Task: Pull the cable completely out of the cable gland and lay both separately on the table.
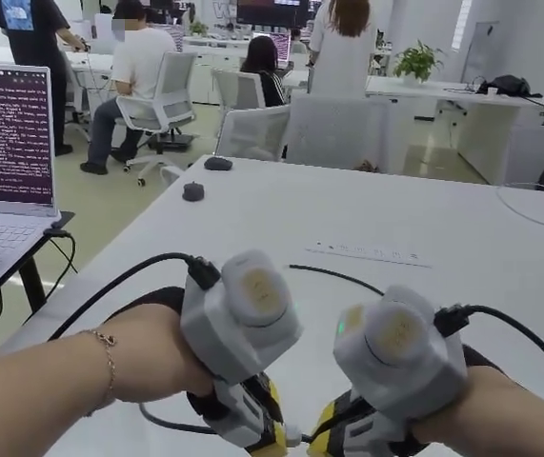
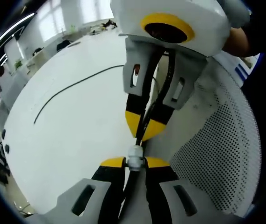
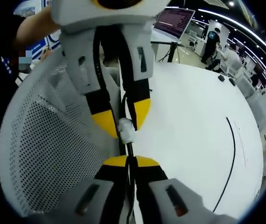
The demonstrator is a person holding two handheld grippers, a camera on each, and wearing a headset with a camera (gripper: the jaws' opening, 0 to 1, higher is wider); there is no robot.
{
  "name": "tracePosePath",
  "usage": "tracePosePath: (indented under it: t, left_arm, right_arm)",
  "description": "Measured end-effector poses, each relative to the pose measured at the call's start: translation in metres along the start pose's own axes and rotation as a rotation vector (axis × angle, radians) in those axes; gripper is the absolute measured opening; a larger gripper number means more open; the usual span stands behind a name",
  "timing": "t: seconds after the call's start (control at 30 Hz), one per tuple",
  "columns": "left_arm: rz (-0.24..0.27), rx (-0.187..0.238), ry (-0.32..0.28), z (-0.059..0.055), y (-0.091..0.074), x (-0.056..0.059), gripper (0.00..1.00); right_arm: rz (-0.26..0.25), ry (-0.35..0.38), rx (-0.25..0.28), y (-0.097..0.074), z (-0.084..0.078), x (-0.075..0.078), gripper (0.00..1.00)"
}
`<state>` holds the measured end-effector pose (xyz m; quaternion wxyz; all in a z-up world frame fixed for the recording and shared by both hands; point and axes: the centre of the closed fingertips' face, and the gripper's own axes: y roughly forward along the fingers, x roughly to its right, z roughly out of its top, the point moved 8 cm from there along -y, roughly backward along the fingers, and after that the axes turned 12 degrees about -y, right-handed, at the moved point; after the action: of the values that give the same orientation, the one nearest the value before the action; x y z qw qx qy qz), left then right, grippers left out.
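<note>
A: Status, L/R?
B: Left gripper (image 2: 135, 163) is clamped tight on the cable gland (image 2: 135, 155), white body pinched between its 2 yellow tips. Right gripper (image 3: 131, 161) is clamped on the cable (image 3: 130, 149) just beside the gland, w/ only the black cord between its tips.
A: Where's that sitting?
B: Low & close to the person, by the near edge of the table (image 1: 376, 209). In the head view the 2 grippers meet nose to nose at the bottom edge, left one on the left.
A: Cable out yet?
B: No. Black cord shows on both sides of the gland, so I judge it's threaded thru and the pull is barely begun, if at all.
A: Axis?
B: The cable's long axis runs along the line joining the 2 grippers. The gland sits at the left's tips and the right's grip is on its far side, almost touching. The rest of the cord appears to trail from the right's side across the tabletop in a long curve.
A: Next?
B: Prob. draw the 2 apart along that line, left anchoring the gland. A sideways angle could bind the cord. Can't tell how much cord is left inside.
</note>
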<state>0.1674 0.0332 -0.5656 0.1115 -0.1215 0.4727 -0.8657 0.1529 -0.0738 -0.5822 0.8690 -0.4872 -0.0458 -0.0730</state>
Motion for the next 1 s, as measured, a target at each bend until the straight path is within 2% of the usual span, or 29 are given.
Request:
tracePosePath:
  t: [0.17, 0.33, 0.4, 0.47, 0.53, 0.6, 0.67, 0.7, 0.73, 0.77, 0.83, 0.87, 0.93, 1.0]
  left_arm:
    - [-0.003, 0.014, -0.016, 0.001, 0.001, 0.0, 0.16]
    - [-0.009, 0.001, -0.013, -0.001, 0.001, 0.002, 0.16]
    - [-0.009, 0.008, -0.02, -0.002, 0.0, 0.001, 0.16]
    - [-0.01, 0.017, -0.03, -0.001, -0.002, 0.002, 0.16]
    - [0.0, 0.02, -0.026, -0.001, -0.004, 0.002, 0.16]
    - [0.01, 0.025, -0.022, -0.001, -0.006, 0.002, 0.16]
    - [0.043, 0.036, 0.006, 0.0, -0.01, 0.003, 0.16]
    - [0.077, 0.032, 0.05, 0.0, -0.013, 0.002, 0.16]
    - [0.093, 0.028, 0.06, -0.001, -0.014, 0.003, 0.16]
    - [0.106, 0.042, 0.043, -0.001, -0.016, 0.005, 0.16]
    - [0.105, 0.057, 0.049, -0.003, -0.019, 0.009, 0.16]
    - [0.102, 0.071, 0.093, -0.002, -0.021, 0.011, 0.16]
    - [0.101, 0.076, 0.08, -0.004, -0.024, 0.015, 0.17]
    - [0.103, 0.092, 0.119, -0.004, -0.026, 0.02, 0.17]
  right_arm:
    - [-0.011, 0.053, -0.004, -0.006, -0.019, -0.001, 0.03]
    - [-0.014, 0.095, -0.067, -0.01, -0.046, -0.003, 0.03]
    - [-0.011, 0.093, -0.111, -0.01, -0.053, -0.005, 0.03]
    - [-0.002, 0.081, -0.122, -0.009, -0.054, -0.007, 0.04]
    - [-0.007, 0.086, -0.11, -0.01, -0.046, -0.008, 0.16]
    - [-0.023, 0.079, -0.08, -0.01, -0.031, -0.008, 0.28]
    - [-0.029, 0.04, -0.051, -0.012, -0.014, -0.008, 0.24]
    - [-0.042, 0.036, -0.028, -0.013, -0.004, -0.008, 0.23]
    - [-0.052, 0.041, -0.007, -0.014, 0.003, -0.008, 0.23]
    - [-0.052, 0.043, 0.009, -0.015, 0.008, -0.009, 0.24]
    - [-0.06, 0.029, 0.023, -0.017, 0.018, -0.011, 0.24]
    - [-0.061, 0.022, 0.029, -0.017, 0.023, -0.013, 0.23]
    - [-0.067, 0.02, 0.044, -0.017, 0.028, -0.013, 0.22]
    - [-0.078, 0.017, 0.049, -0.015, 0.03, -0.013, 0.2]
